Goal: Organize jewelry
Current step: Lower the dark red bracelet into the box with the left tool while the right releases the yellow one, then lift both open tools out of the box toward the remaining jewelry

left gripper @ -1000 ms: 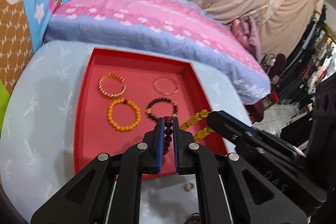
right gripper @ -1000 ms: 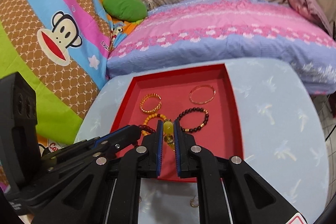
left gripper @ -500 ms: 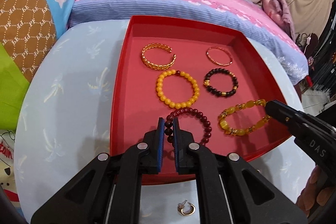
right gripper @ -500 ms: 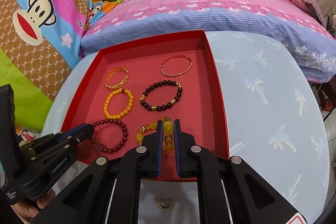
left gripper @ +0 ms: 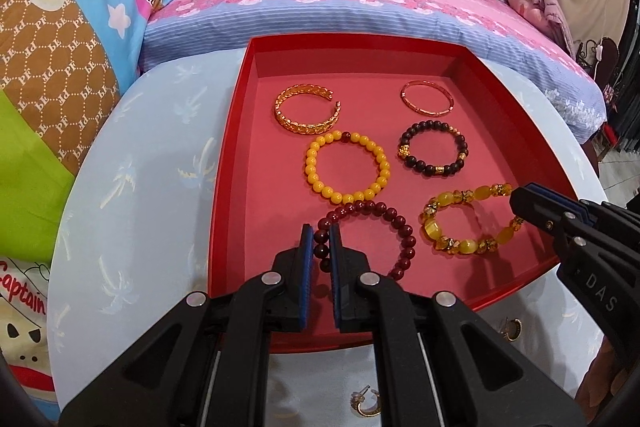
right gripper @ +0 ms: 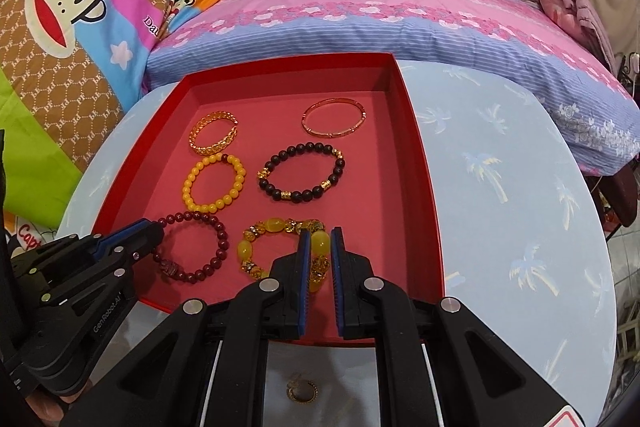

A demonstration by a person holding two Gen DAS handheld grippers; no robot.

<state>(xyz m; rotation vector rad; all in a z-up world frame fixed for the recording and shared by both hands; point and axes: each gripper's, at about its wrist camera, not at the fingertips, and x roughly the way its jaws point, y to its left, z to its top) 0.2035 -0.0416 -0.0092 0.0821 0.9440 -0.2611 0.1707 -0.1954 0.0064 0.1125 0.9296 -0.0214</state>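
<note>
A red tray (left gripper: 224, 187) (right gripper: 424, 187) on a round pale blue table holds several bracelets. My left gripper (left gripper: 321, 247) (right gripper: 154, 229) is shut on the dark red bead bracelet (left gripper: 400, 231) (right gripper: 216, 251), which rests on the tray floor at the near left. My right gripper (right gripper: 320, 247) (left gripper: 516, 199) is shut on the amber yellow bead bracelet (left gripper: 448, 239) (right gripper: 256, 247), resting at the near right. Farther back lie a yellow bead bracelet (left gripper: 346, 167), a dark bead bracelet (left gripper: 434, 149), a gold cuff (left gripper: 306, 109) and a thin rose-gold bangle (left gripper: 426, 98).
Small gold earrings lie on the table in front of the tray (left gripper: 366, 405) (left gripper: 510, 329) (right gripper: 302, 391). A pink and blue pillow (right gripper: 360, 23) and patterned bedding lie behind the table. The table's right edge drops off to the floor.
Both grippers have come down and forward with their bracelets, which now lie on the tray floor. The jaws remain closed on the beads.
</note>
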